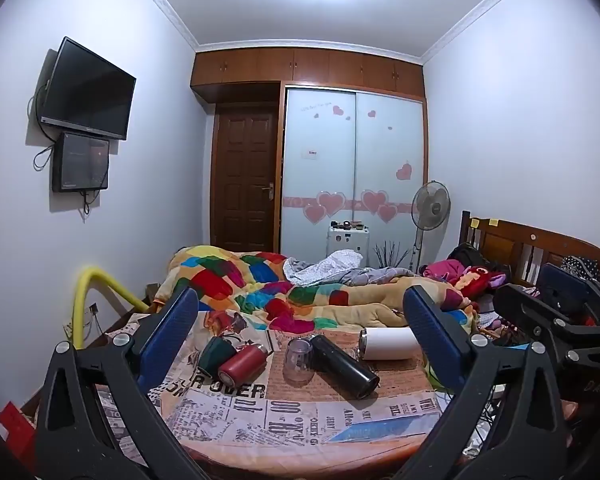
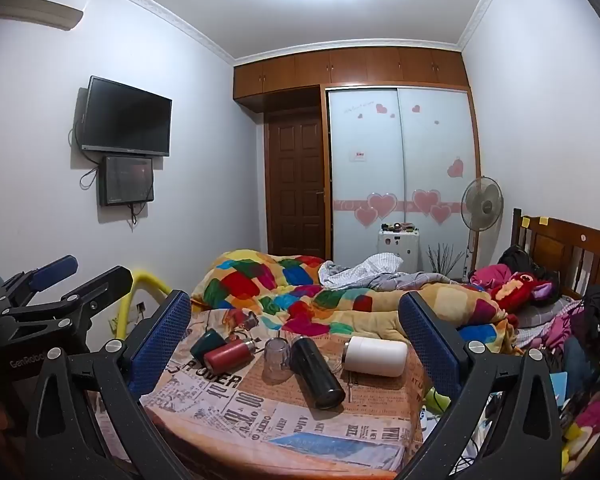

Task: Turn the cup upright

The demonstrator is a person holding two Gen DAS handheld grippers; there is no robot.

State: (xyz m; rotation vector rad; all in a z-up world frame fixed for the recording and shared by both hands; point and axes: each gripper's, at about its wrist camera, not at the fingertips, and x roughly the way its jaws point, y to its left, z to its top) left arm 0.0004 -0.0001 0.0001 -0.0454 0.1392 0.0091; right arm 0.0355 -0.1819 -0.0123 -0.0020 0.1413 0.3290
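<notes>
Both the left hand-held gripper (image 1: 300, 320) and right hand-held gripper (image 2: 296, 316) hover released. On the newspaper-print bench (image 2: 260, 420), an inverted clear cup (image 2: 277, 359) touches the fallen black flask (image 2: 316, 372), red flask (image 2: 228, 356) toward the left edge.

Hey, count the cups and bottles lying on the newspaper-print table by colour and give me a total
Green cup: 1
Red bottle: 1
Clear cup: 1
Black bottle: 1
White bottle: 1
Total: 5
</notes>
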